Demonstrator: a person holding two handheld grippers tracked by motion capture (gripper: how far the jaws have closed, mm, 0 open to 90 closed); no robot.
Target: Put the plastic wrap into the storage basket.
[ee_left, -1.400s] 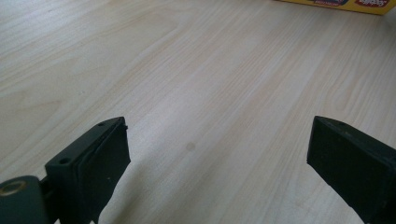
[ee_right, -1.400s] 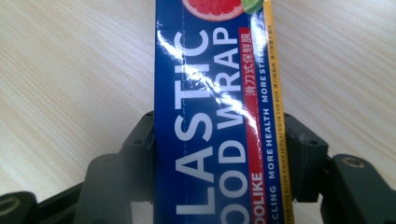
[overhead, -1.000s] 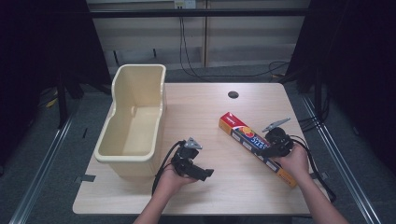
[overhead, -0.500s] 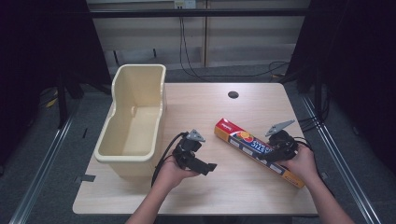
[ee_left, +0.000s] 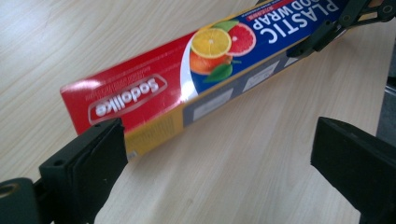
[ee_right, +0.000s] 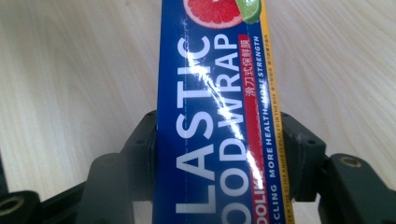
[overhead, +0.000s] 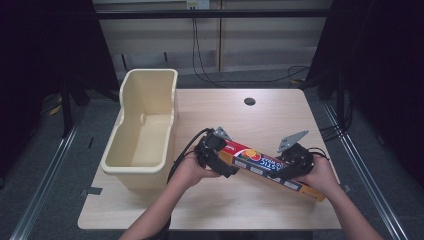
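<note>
Clamping the long red-and-blue cardboard plastic-wrap box (ee_right: 219, 116) across its width, the right gripper (overhead: 295, 162) held it; the left gripper (ee_left: 219, 154) stood wide apart, one jaw beside the box's red end.

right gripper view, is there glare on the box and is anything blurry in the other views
Right gripper view: white glare streaks cross the box's lettering, yet the text reads. Left gripper view: a sheen lies on the red end of the box; the left gripper's near jaws are soft. High view: the table is evenly lit, the surroundings dark; the box print is too small to read.
</note>
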